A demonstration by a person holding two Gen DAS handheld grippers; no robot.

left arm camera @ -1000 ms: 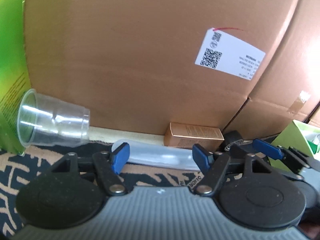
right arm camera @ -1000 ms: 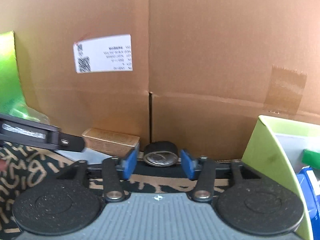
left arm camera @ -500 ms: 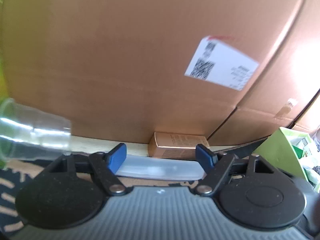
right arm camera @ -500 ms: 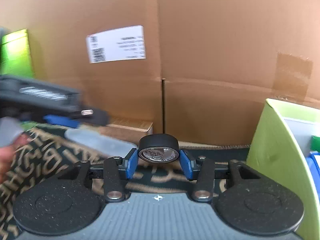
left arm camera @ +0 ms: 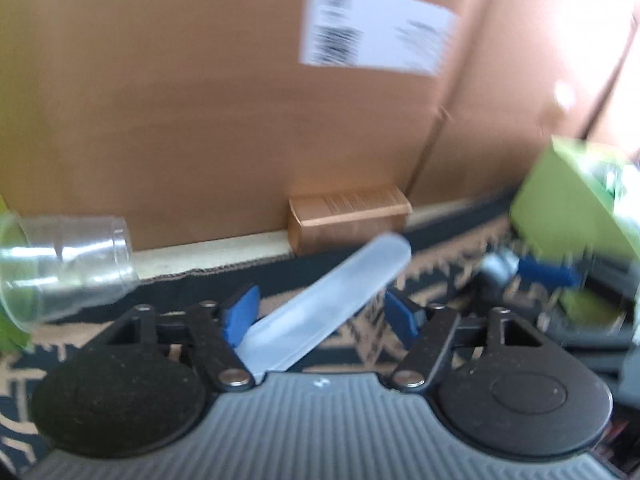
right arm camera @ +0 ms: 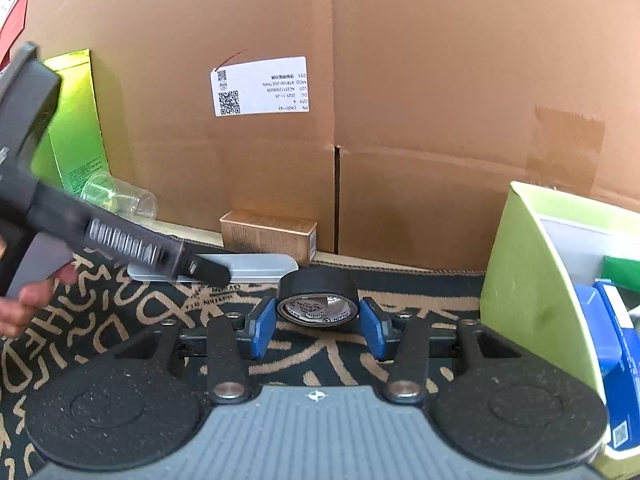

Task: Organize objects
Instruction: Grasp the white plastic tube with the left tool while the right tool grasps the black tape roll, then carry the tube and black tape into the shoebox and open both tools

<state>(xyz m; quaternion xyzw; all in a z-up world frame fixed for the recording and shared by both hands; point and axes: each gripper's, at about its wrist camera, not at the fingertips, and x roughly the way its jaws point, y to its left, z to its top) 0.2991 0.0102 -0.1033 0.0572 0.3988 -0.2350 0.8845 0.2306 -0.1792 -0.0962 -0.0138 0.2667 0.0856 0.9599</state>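
Patterned cloth [right arm camera: 328,356] before cardboard boxes [right arm camera: 400,120]

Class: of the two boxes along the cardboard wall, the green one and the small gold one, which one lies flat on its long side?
The small gold box: it lies flat at the cardboard's foot, while the green box stands upright at far left.

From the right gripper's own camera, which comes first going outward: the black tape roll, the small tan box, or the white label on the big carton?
1. Black tape roll, between the right gripper's pads.
2. Small tan box, behind it, left, at the carton's foot.
3. White label, high on the carton.
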